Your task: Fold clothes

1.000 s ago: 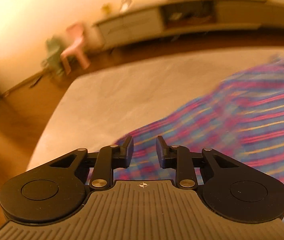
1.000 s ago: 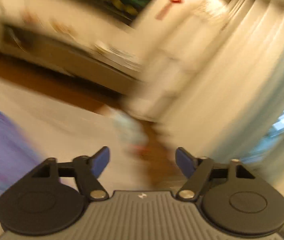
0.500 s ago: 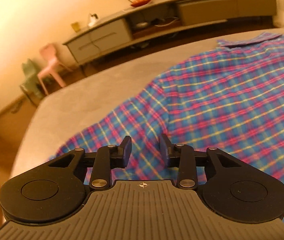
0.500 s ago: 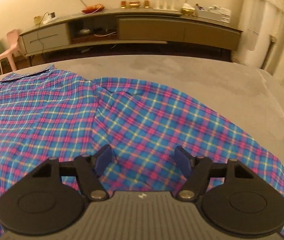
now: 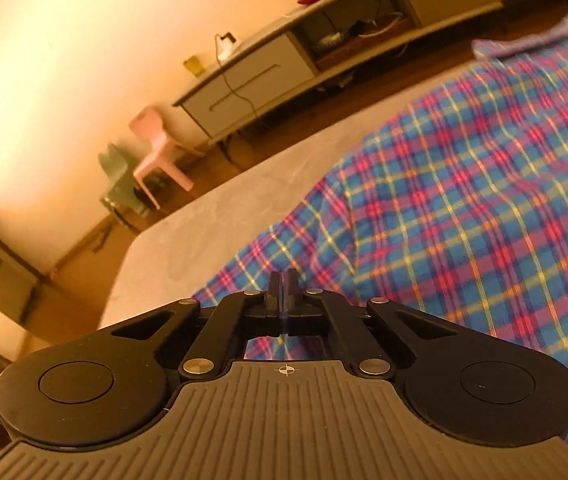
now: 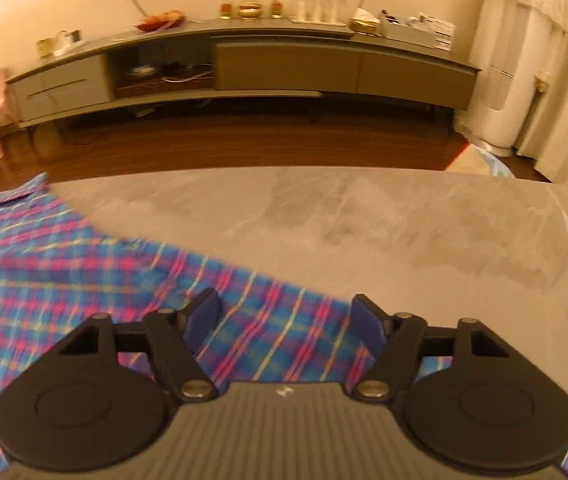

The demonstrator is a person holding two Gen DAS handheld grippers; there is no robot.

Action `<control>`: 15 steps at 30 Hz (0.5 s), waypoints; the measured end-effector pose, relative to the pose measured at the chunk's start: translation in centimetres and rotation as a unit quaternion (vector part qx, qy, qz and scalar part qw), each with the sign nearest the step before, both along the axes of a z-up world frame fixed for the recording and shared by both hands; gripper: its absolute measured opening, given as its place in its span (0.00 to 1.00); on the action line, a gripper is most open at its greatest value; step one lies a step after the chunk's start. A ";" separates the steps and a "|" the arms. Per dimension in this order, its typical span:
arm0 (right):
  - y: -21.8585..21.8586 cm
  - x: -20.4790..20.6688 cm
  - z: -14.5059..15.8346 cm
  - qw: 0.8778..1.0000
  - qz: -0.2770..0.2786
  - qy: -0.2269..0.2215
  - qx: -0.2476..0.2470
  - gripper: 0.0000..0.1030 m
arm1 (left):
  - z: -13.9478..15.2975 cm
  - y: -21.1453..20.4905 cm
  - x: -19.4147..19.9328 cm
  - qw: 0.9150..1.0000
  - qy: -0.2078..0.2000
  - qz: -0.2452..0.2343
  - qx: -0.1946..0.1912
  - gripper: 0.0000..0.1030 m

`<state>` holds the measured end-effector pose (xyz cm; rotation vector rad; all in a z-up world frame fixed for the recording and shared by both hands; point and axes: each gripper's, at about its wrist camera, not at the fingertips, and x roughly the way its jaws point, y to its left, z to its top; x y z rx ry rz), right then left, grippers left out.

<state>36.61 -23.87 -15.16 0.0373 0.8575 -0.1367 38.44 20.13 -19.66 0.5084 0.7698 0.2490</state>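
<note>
Plaid shirt (image 5: 463, 208), woven cotton, blue ground with pink and yellow checks: it lies spread over the grey marble-look tabletop (image 6: 383, 216), reaching ahead and to the right of your left gripper (image 5: 282, 284) and ahead and to the left of your right gripper (image 6: 285, 316).

Left gripper, black two-finger tool: the fingers are pressed together over the cloth's near edge. A sliver of plaid shows between the linkages just behind the tips, so you seem to have the fabric pinched, though the tips hide the contact itself. A pinch at the edge gives you a corner to lift and carry across.

Right gripper, black tool with blue pads (image 6: 204, 314): the fingers stand wide apart with plaid fabric below and between them, nothing clamped. Spread like this, it is placed to take a second hold.

Shirt collar (image 5: 535, 40): at the far side of the cloth from both tools, lying flat.

No crease shows in either view, and much of the garment is out of frame.
</note>
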 end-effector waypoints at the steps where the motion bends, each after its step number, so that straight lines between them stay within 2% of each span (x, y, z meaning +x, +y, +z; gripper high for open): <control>1: 0.2 -1.4 0.6 1.000 0.008 -0.008 0.013 0.61 | 0.5 0.7 0.0 1.000 -0.002 0.008 -0.017 0.01; 2: 0.4 -2.7 1.3 0.999 0.016 -0.015 0.027 0.51 | 1.4 1.6 -0.4 0.999 -0.003 0.018 -0.044 0.30; 4: 0.7 -5.5 2.5 0.998 0.032 -0.031 0.053 0.54 | 3.1 3.2 -2.9 0.994 -0.018 0.015 -0.105 0.64; 6: 1.2 -8.4 3.7 0.994 0.051 -0.045 0.080 0.62 | 4.5 4.7 -6.0 0.988 -0.024 0.006 -0.152 0.63; 9: 4.1 -18.1 3.7 0.983 0.144 -0.042 0.106 0.65 | 6.2 6.2 -12.9 0.981 -0.017 -0.018 -0.194 0.64; 11: 5.8 -24.5 2.8 0.975 0.189 -0.028 0.116 0.65 | 7.0 6.9 -18.6 0.973 -0.008 -0.038 -0.226 0.69; 14: 7.7 -30.5 1.1 0.970 0.222 -0.009 0.096 0.62 | 6.5 6.5 -25.6 0.963 0.023 -0.071 -0.260 0.69; 15: 8.0 -31.1 0.5 0.972 0.222 0.001 0.079 0.60 | 6.1 6.1 -27.5 0.960 0.036 -0.081 -0.265 0.69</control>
